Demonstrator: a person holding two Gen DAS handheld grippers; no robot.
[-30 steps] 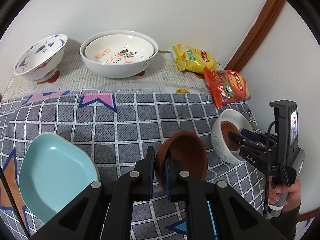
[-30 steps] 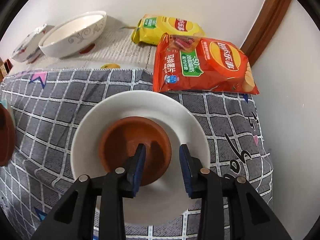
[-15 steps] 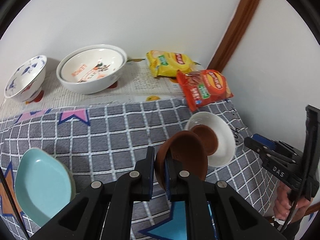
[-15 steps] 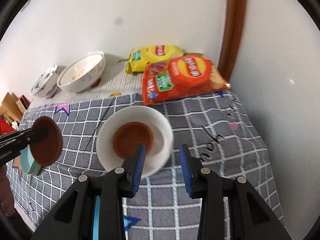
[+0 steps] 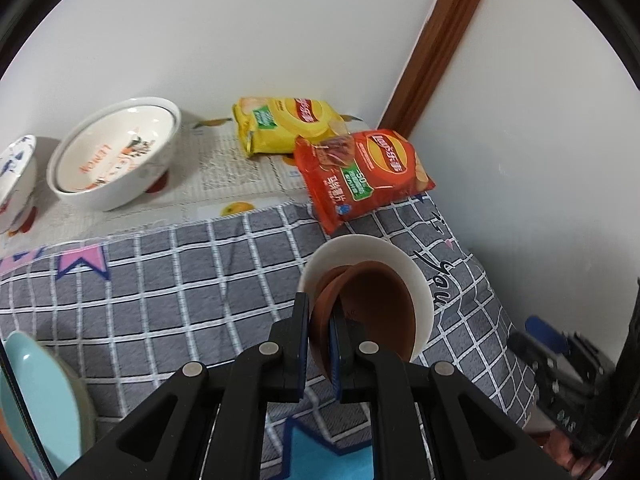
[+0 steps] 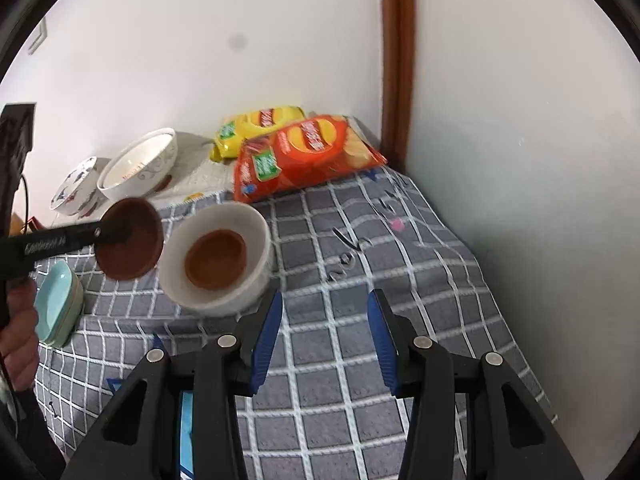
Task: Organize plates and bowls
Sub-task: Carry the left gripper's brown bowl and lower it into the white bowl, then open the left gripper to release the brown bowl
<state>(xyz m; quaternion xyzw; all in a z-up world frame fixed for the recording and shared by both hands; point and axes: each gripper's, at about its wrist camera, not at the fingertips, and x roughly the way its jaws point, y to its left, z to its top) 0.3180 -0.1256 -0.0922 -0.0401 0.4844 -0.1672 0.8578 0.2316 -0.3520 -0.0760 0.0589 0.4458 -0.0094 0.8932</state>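
Note:
My left gripper [image 5: 319, 328] is shut on the rim of a small brown bowl [image 5: 372, 312] and holds it tilted in the air, just left of and above a white bowl [image 5: 416, 280]. In the right wrist view the held brown bowl [image 6: 130, 244] hangs beside the white bowl [image 6: 224, 300], which has another brown bowl [image 6: 216, 258] inside it. My right gripper [image 6: 324, 336] is open and empty, drawn back in front of the white bowl.
A large white patterned bowl [image 5: 116, 160] and a blue-patterned bowl [image 5: 14, 184] stand at the back. Yellow [image 5: 284, 124] and red [image 5: 364, 172] chip bags lie near the corner. Light blue plates [image 6: 56, 304] are stacked at the left. Walls close the back and right.
My left gripper has carried the brown bowl right, up to the white bowl. My right gripper has pulled back from the white bowl and stays open.

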